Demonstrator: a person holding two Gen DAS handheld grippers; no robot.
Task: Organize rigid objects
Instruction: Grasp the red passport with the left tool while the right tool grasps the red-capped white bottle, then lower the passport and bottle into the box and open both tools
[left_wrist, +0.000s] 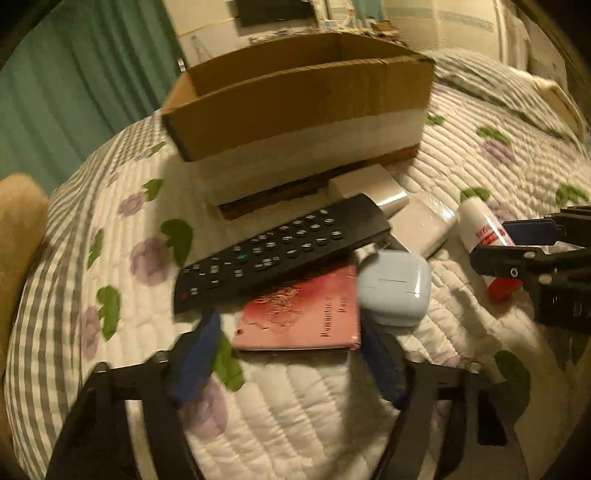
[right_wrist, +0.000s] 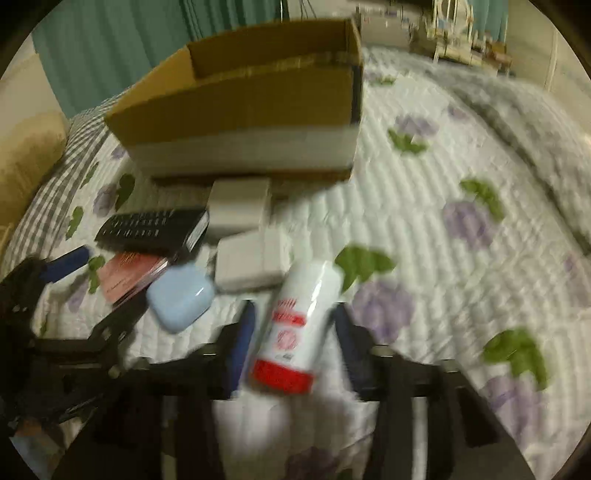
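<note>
On the quilted bed (left_wrist: 295, 398) lies a pile: a black remote (left_wrist: 280, 251), a pink booklet (left_wrist: 306, 321), a light blue earbud case (left_wrist: 395, 288), white chargers (left_wrist: 421, 225) and a white bottle with a red cap (left_wrist: 484, 236). An open cardboard box (left_wrist: 295, 107) stands behind them. My left gripper (left_wrist: 288, 350) is open, its fingers on either side of the pink booklet. My right gripper (right_wrist: 291, 332) is open around the white bottle (right_wrist: 299, 325), apart from it. The box (right_wrist: 243, 107), remote (right_wrist: 147, 225), booklet (right_wrist: 129, 273) and blue case (right_wrist: 181, 295) also show in the right wrist view.
A yellow cushion (left_wrist: 18, 229) lies at the bed's left edge. Green curtains (left_wrist: 85, 85) hang behind. A grey checked blanket (right_wrist: 517, 122) is bunched at the right. The right gripper shows in the left wrist view (left_wrist: 524, 240).
</note>
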